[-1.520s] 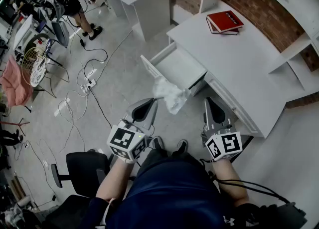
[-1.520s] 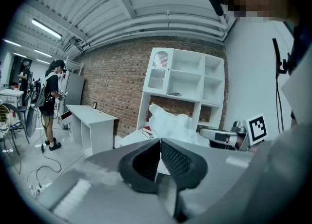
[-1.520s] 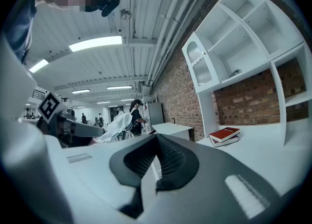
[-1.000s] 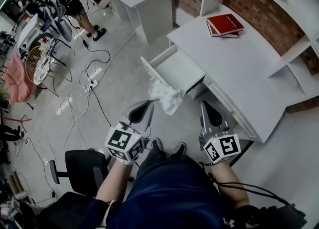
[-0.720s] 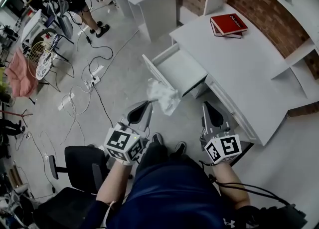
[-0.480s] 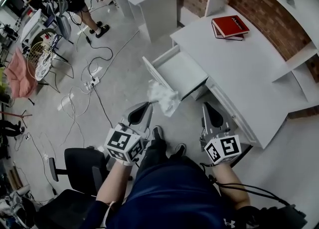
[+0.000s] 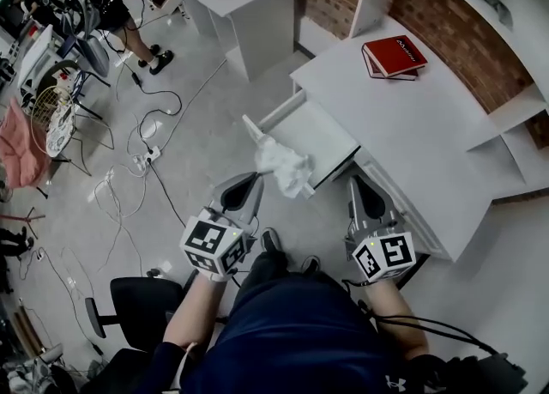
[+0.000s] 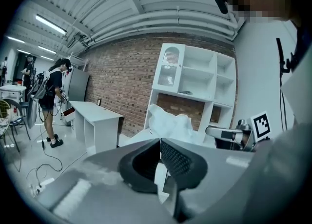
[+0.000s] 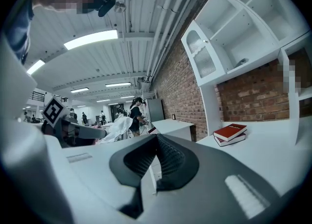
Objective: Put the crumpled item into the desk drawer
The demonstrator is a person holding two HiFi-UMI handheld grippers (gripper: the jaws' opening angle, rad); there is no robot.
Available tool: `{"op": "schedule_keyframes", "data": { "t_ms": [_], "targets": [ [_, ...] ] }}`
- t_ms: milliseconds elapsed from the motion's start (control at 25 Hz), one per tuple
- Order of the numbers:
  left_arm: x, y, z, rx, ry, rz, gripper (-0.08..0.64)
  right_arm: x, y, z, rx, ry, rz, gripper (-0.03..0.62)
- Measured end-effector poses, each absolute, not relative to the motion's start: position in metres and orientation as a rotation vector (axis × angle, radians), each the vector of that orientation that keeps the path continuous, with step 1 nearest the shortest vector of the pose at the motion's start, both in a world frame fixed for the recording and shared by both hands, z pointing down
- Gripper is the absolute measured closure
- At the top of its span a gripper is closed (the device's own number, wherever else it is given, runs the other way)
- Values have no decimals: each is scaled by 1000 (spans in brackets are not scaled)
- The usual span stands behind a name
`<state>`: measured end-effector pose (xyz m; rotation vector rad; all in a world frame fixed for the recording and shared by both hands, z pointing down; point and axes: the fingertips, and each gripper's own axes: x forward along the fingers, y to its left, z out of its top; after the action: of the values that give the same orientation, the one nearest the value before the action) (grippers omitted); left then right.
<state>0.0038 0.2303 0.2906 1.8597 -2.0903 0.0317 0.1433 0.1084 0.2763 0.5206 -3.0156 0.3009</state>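
At centre frame in the head view, the left gripper (image 7: 259,178) holds the white crumpled item (image 7: 286,166) by one edge. Its jaws are pinched almost closed on the material, which bunches up just beyond the tips. The wad hangs over the near front corner of the open drawer (image 7: 324,129), pulled out from the white counter (image 7: 420,126); whether it touches the drawer cannot be told. To the right, the right gripper (image 7: 357,179) holds nothing, its jaws closed together and pointing toward the counter's edge. Red books (image 7: 392,55) lie stacked on the counter at upper right.
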Motion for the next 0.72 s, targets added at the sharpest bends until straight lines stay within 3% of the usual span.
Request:
{"op": "schedule_keyframes", "data": {
  "t_ms": [720],
  "targets": [
    [-106, 203, 334, 1903, -1927, -8, 551, 83, 101, 300, 755, -2856, 299, 590]
  ]
}}
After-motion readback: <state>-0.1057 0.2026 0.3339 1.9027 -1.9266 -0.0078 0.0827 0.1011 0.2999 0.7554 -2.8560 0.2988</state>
